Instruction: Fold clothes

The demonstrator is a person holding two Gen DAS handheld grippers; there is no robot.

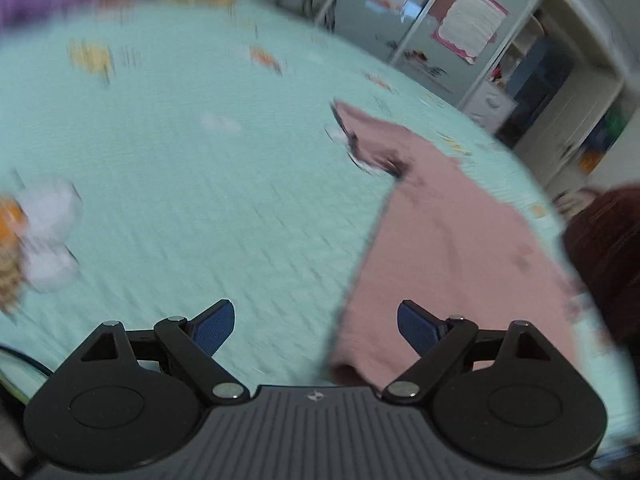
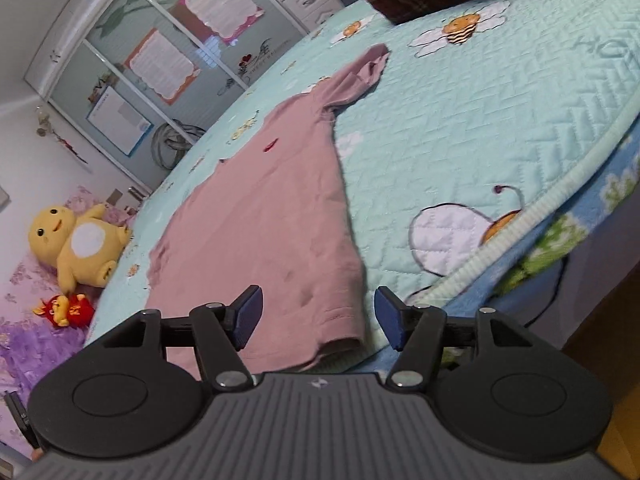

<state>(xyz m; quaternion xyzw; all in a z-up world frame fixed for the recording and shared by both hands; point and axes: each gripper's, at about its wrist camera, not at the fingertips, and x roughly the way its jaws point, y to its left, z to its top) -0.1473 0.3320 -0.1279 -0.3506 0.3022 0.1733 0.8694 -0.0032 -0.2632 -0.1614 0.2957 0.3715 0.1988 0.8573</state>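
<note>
Black linkage grippers (image 1: 315, 326), blue ribbed pads (image 2: 249, 314), silver pivot screws.

Bed (image 2: 500, 128) with mint quilt fills centre frame. Glass-door wardrobe (image 2: 132, 60) stands upper left. Yellow plush (image 2: 76, 244) sits at left. Wood floor (image 2: 616, 376) shows lower right.

left gripper (image 1: 315, 328), right gripper (image 2: 318, 317): agape

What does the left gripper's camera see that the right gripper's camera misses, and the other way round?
Only the left view: the left gripper, open above the quilt.
Only the right view: the right gripper, open, the bed's near edge and a small red toy.
Both: the pink garment spread on the mint bee-print quilt, and a yellow plush toy.
</note>
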